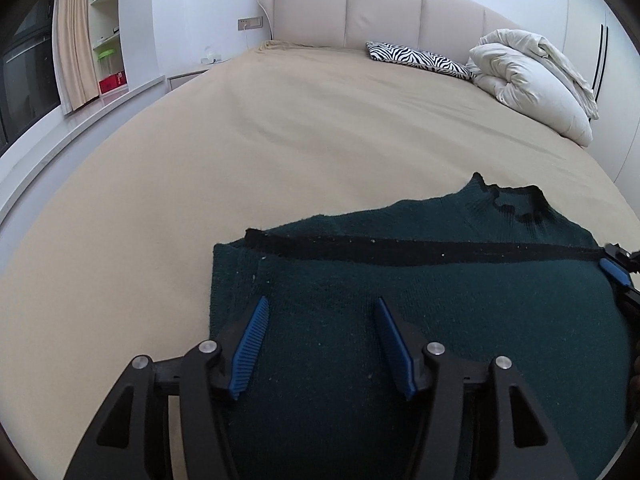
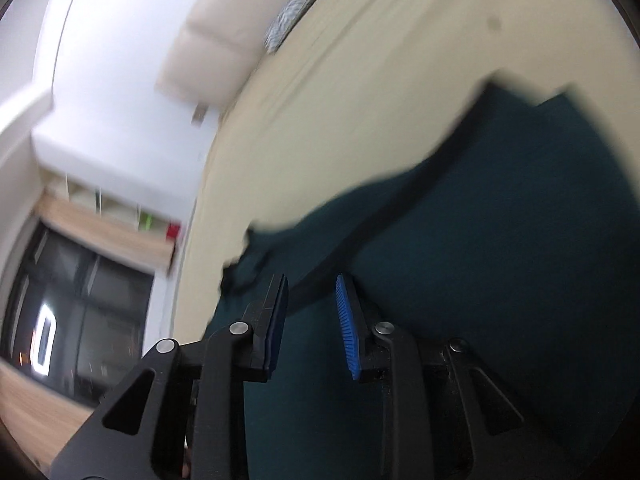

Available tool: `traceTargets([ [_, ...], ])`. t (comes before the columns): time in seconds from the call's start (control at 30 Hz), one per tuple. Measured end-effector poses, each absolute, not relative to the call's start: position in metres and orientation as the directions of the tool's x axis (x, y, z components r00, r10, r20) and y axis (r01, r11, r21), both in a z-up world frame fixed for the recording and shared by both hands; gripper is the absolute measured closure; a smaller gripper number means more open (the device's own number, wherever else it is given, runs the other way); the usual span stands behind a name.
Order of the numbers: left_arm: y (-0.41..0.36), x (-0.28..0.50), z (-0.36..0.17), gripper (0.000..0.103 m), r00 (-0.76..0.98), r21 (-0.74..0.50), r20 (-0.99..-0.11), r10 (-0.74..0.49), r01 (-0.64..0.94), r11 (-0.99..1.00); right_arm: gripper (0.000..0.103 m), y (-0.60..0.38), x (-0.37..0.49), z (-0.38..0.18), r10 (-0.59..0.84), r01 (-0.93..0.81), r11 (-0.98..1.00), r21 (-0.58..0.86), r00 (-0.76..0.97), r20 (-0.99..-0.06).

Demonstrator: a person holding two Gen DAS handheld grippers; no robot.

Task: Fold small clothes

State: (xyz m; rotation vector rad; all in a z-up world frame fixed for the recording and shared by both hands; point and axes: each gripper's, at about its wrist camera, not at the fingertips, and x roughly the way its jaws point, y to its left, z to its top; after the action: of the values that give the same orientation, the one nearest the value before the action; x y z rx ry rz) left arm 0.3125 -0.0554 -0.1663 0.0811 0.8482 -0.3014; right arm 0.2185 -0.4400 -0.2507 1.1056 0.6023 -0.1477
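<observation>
A dark green knit sweater (image 1: 460,292) lies flat on the beige bed sheet (image 1: 240,152), collar toward the headboard, with a black trim band across it. My left gripper (image 1: 320,300) hovers over its near left part, open, nothing between the blue pads. One blue finger of the right gripper (image 1: 614,272) shows at the sweater's right edge. In the tilted, blurred right wrist view, my right gripper (image 2: 312,278) stands over the sweater (image 2: 500,240) near the black band, its jaws a little apart, with cloth visible behind the gap and none pinched.
A zebra-print pillow (image 1: 420,58) and a bundled white duvet (image 1: 528,76) lie by the padded headboard (image 1: 380,12). Shelves (image 1: 108,40), a curtain and a dark window stand beyond the bed's left side. Bare sheet stretches left of and beyond the sweater.
</observation>
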Motion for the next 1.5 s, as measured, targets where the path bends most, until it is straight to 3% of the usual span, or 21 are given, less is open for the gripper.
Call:
traceTargets([
  [0.07, -0.056, 0.312, -0.167, 0.044, 0.624, -0.046, -0.747, -0.229, 0.294, 0.955, 0.087, -0.466, 0.198, -0.254, 0.116, 0.439, 0.413, 0.798, 0.844, -0.524],
  [0.2, -0.057, 0.313, -0.169, 0.044, 0.63, -0.037, -0.743, -0.223, 0.295, 0.955, 0.083, -0.482, 0.163, -0.23, -0.056, 0.581, 0.465, 0.668, 0.772, -0.633],
  [0.4, -0.058, 0.305, -0.17, 0.043, 0.641, -0.024, -0.737, -0.214, 0.291, 0.956, 0.079, -0.386, 0.141, -0.182, 0.097, 0.36, 0.694, 0.623, 0.811, -0.577],
  [0.43, -0.059, 0.305, -0.17, 0.043, 0.642, -0.021, -0.737, -0.212, 0.291, 0.956, 0.066, -0.362, 0.139, -0.175, 0.132, 0.305, 0.727, 0.615, 0.817, -0.562],
  [0.47, -0.059, 0.304, -0.17, 0.043, 0.643, -0.017, -0.737, -0.209, 0.291, 0.957, 0.045, -0.342, 0.141, -0.172, 0.151, 0.276, 0.75, 0.601, 0.814, -0.561],
  [0.53, -0.059, 0.304, -0.17, 0.043, 0.644, -0.014, -0.736, -0.207, 0.291, 0.957, 0.033, -0.3, 0.146, -0.169, 0.163, 0.23, 0.774, 0.59, 0.828, -0.536],
  [0.67, -0.06, 0.303, -0.17, 0.043, 0.649, -0.008, -0.733, -0.203, 0.29, 0.957, 0.033, -0.244, 0.164, -0.177, 0.265, 0.131, 0.804, 0.58, 0.794, -0.547],
  [0.83, -0.062, 0.301, -0.171, 0.043, 0.655, 0.004, -0.73, -0.195, 0.289, 0.957, 0.035, -0.214, 0.176, -0.219, 0.452, 0.143, 0.7, 0.7, 0.669, -0.589],
  [1.03, -0.062, 0.301, -0.171, 0.043, 0.657, 0.007, -0.729, -0.192, 0.288, 0.958, 0.047, -0.264, 0.155, -0.235, 0.426, 0.194, 0.598, 0.778, 0.745, -0.513],
  [1.1, -0.062, 0.301, -0.171, 0.043, 0.658, 0.009, -0.729, -0.191, 0.288, 0.958, 0.055, -0.29, 0.138, -0.238, 0.378, 0.24, 0.567, 0.788, 0.774, -0.508],
  [1.17, -0.062, 0.302, -0.171, 0.043, 0.656, 0.007, -0.73, -0.192, 0.288, 0.958, 0.07, -0.32, 0.119, -0.244, 0.335, 0.293, 0.514, 0.806, 0.797, -0.503],
  [1.2, -0.062, 0.302, -0.17, 0.043, 0.651, 0.004, -0.734, -0.192, 0.288, 0.958, 0.071, -0.335, 0.106, -0.245, 0.298, 0.329, 0.498, 0.802, 0.804, -0.515],
  [1.3, -0.059, 0.298, -0.157, 0.044, 0.616, -0.012, -0.767, -0.182, 0.269, 0.963, 0.068, -0.372, 0.07, -0.229, 0.127, 0.445, 0.532, 0.72, 0.799, -0.588],
  [1.37, -0.06, 0.278, -0.143, 0.044, 0.598, -0.034, -0.778, -0.193, 0.267, 0.963, 0.054, -0.375, 0.051, -0.21, 0.026, 0.501, 0.577, 0.644, 0.778, -0.628],
  [1.4, -0.063, 0.263, -0.136, 0.044, 0.58, -0.068, -0.781, -0.233, 0.292, 0.954, 0.051, -0.382, 0.038, -0.199, -0.016, 0.517, 0.597, 0.613, 0.772, -0.635],
  [1.5, -0.08, 0.218, -0.123, 0.041, 0.523, -0.159, -0.773, -0.36, 0.39, 0.907, 0.038, -0.368, 0.026, -0.169, -0.041, 0.458, 0.68, 0.573, 0.804, -0.594],
])
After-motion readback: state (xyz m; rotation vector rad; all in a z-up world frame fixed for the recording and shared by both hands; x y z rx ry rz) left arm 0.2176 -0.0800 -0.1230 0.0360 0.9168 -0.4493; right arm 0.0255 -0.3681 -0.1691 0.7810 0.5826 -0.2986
